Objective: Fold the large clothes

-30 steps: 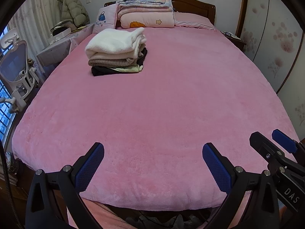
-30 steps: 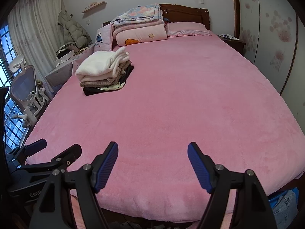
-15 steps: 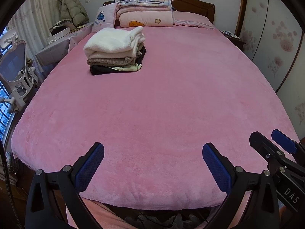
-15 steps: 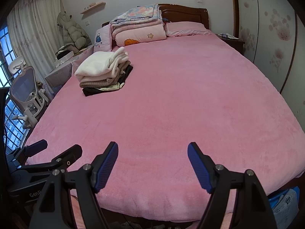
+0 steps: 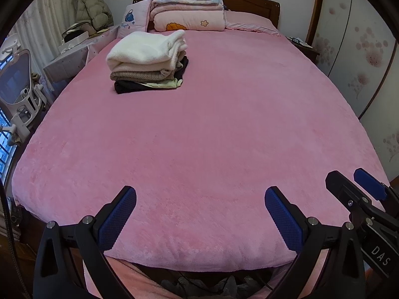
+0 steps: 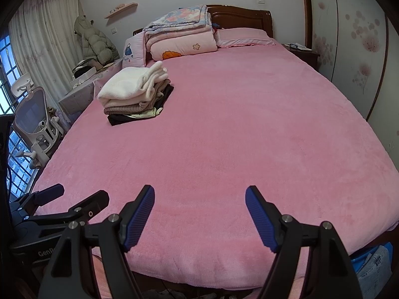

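A stack of folded clothes [image 5: 147, 62] [image 6: 136, 94] lies on the far left part of the pink bed [image 5: 199, 137] [image 6: 224, 137], a white fleece piece on top, then beige, pale yellow and black ones. My left gripper [image 5: 200, 199] hovers open over the bed's near edge with nothing between its blue pads. My right gripper [image 6: 199, 196] also stands open and empty over the near edge. Each gripper shows at the other view's side: the right gripper [image 5: 351, 186] at the lower right, the left gripper [image 6: 74, 196] at the lower left. Both are far from the stack.
Folded quilts [image 6: 182, 35] and pillows [image 6: 242, 37] lie at the wooden headboard. A white office chair [image 6: 35, 119] and a cluttered side table [image 5: 74, 49] stand left of the bed. A nightstand [image 6: 301, 52] is at the far right; denim cloth [image 6: 371, 269] lies low on the right.
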Demonstrator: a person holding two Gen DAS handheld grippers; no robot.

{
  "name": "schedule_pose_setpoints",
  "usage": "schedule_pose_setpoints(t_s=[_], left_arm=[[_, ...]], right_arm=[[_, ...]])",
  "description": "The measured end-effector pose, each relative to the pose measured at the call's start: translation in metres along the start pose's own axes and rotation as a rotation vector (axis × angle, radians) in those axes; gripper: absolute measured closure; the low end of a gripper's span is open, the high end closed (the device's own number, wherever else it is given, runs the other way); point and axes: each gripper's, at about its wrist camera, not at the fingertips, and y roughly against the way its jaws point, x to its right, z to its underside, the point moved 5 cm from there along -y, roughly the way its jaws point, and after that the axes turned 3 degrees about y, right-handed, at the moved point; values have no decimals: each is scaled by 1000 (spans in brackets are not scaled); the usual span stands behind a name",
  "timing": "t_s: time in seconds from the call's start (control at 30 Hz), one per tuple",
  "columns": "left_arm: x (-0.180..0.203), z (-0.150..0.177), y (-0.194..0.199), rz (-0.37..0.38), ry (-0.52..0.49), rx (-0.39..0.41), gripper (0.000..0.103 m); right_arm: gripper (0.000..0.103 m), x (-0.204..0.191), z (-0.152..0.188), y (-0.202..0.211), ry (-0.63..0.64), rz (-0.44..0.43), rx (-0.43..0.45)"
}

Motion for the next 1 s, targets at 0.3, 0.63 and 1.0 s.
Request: schedule_pose_setpoints(t_s=[0.3,0.63,1.0], left_arm=[[1,1,0,9,-2,-5,1],[1,2,-2,28,-1,-16,1],[3,5,-3,30,1,-30,1]], right_arm=[[27,2,0,0,0,-2,0],[27,4,0,-1,-1,-3,1],[27,7,0,-1,-5,-5,-2]])
